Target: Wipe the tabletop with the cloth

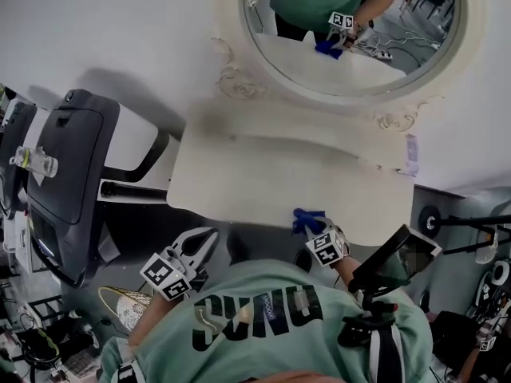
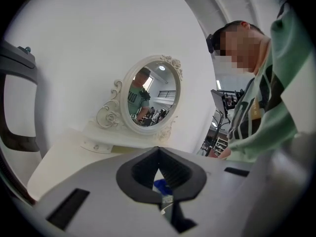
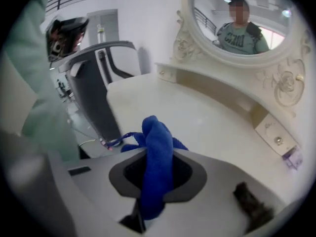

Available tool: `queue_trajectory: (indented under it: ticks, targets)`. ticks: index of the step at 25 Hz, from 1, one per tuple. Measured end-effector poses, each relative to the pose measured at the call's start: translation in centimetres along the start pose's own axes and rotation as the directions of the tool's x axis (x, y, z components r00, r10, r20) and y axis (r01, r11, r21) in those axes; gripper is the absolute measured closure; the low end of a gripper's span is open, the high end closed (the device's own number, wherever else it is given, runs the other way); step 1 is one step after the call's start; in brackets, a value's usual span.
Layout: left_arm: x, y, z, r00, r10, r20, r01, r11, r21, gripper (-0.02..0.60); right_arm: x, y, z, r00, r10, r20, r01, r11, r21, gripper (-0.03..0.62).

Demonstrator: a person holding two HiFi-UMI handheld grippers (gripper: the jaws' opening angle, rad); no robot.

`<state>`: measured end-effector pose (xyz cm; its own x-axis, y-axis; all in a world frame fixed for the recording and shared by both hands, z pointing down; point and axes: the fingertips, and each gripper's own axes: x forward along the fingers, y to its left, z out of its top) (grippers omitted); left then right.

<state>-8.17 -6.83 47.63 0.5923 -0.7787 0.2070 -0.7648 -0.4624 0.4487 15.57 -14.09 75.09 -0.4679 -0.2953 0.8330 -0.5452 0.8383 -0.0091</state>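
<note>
Right claw [image 3: 157,182]: clenched on the cloth, with the jaws pinching it about its middle.
Cloth [image 3: 158,149]: blue and bunched into a roll that pokes out past the claw's tips. A loose fold and a thin loop hang off to the claw's left.
Cloth against worktop: in the head view the cloth [image 1: 307,218] sits at the near edge of the worktop [image 1: 271,174], just ahead of the right claw [image 1: 311,230]. Whether it presses on the surface cannot be told.
Worktop ahead: cream and bare, it stretches away in front of the right claw and off to its left. No spill or mark shows on it.
Left claw [image 2: 158,153]: its tips are together and it grips nothing. The scrap of blue seen through the slit lies beyond it. It hangs low off the near edge, well apart to the left of the right claw.
Further out: an oval mirror [image 3: 239,23] in an ornate frame stands at the far side, straight ahead. A small pale item [image 3: 292,159], too small to identify, lies near its foot, ahead and to the right.
Step in hand: judging by the bunched cloth at the edge, either a wiping stroke is about to begin or the cloth is at the near end of one.
Next move: it likely calls for tipping the right claw down so that more of the cloth lies on the surface. The claw would then sweep forward and leftward across the bare area with the grip held firm.
Caution: a bunched cloth wipes only a narrow track, so the passes would need to overlap. The claw should also stop short of the small item.
</note>
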Motion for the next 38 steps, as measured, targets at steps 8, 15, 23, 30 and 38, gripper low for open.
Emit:
queue_trajectory:
  ticks: [8,15,23,30,38]
  targets:
    - [-0.6,0.1,-0.1,0.999,0.032,-0.021,-0.032,0.999,0.003,0.578,2.2,-23.7,5.9,0.889,-0.456,0.023,0.445,0.877,0.182,0.534]
    - [-1.8,0.9,-0.2,0.997,0.065,-0.040,-0.065,0.998,0.005,0.577,4.5,-28.6,5.9,0.833,-0.549,-0.067,0.532,0.761,0.372,0.534]
    - [-0.9,0.7,0.2,0.999,0.021,-0.030,-0.020,1.000,0.017,0.577,2.5,-20.6,2.2,0.901,-0.426,-0.081,0.433,0.885,0.169,0.534]
    - [1.7,-0.9,0.2,0.997,-0.057,-0.047,0.059,0.997,0.048,0.577,-3.7,-3.3,-6.9,0.962,-0.270,-0.043,0.271,0.962,0.021,0.534]
    - [5.3,-4.7,0.5,0.990,-0.133,-0.052,0.136,0.989,0.057,0.577,-4.7,-9.0,-5.9,0.959,-0.281,0.029,0.276,0.953,0.124,0.534]
